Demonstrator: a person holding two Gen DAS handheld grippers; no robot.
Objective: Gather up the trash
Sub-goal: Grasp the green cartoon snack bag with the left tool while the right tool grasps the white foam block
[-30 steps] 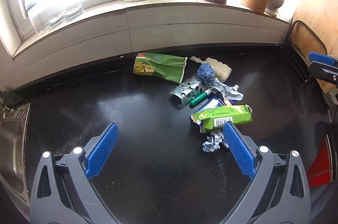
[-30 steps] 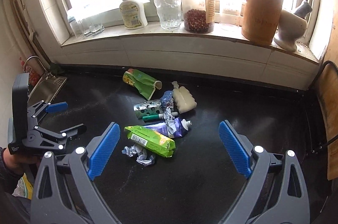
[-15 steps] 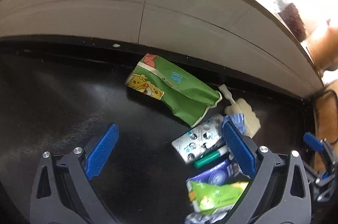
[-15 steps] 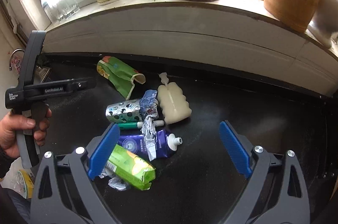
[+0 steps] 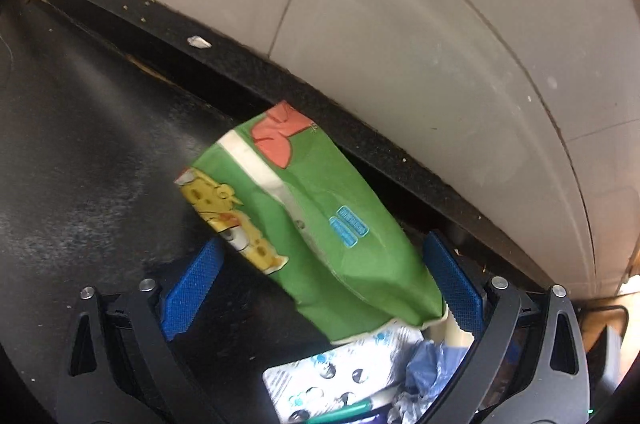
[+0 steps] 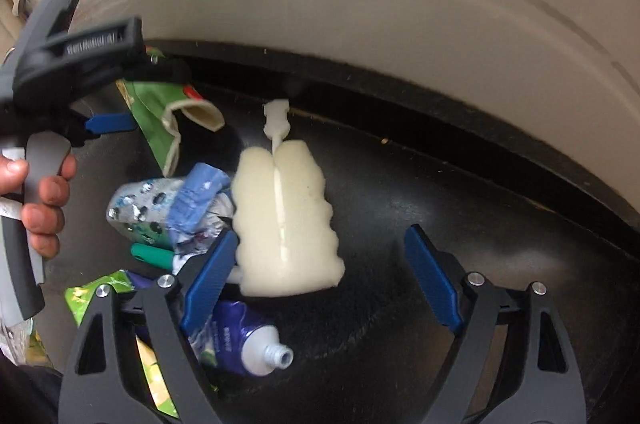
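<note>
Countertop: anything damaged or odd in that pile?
Yes. The blue tube lies uncapped and squeezed flat, the green snack bag is torn open and empty, and the blister pack is punched out. Nothing looks spilled.

Two green wrappers (image 5: 316, 224) (image 6: 108, 290), one blister pack (image 5: 340, 380), one foam sponge (image 6: 284, 220), one tube (image 6: 244, 340), one marker (image 6: 152, 255).

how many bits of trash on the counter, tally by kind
green snack bag: 1
blister pack: 1
sponge brush: 1
toothpaste tube: 1
green marker: 1
lime green wrapper: 1
crumpled blue and white wrapper: 1
total: 7
</note>
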